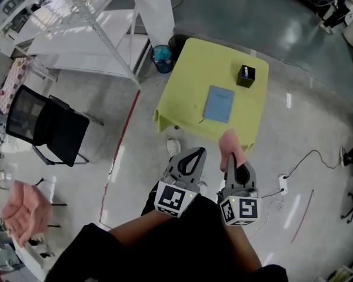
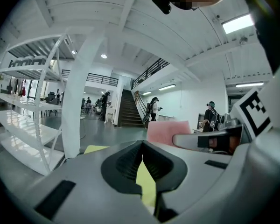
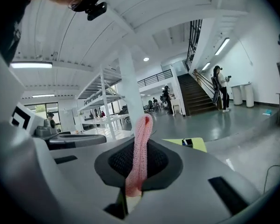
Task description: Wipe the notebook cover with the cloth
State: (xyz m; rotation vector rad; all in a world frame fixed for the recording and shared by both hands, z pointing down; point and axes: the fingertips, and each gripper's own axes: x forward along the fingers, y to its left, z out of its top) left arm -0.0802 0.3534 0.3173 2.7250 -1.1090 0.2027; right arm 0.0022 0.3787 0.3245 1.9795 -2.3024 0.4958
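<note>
A blue notebook (image 1: 219, 104) lies flat on a yellow-covered table (image 1: 188, 81) some way ahead of me. My right gripper (image 1: 232, 164) is shut on a pink cloth (image 1: 230, 146), which stands up between its jaws (image 3: 140, 148) and hides the tips. To its left my left gripper (image 1: 194, 153) is shut with nothing in it, its jaws meeting at the tip (image 2: 142, 147). Both grippers hang over the floor, short of the table's near edge. In the left gripper view the pink cloth (image 2: 168, 131) shows to the right.
A small black box (image 1: 245, 75) stands on the table beyond the notebook. A blue bin (image 1: 162, 58) and white shelving (image 1: 88, 34) are at the back left, a black chair (image 1: 47, 125) at left. A cable and power strip (image 1: 282, 184) lie on the floor at right.
</note>
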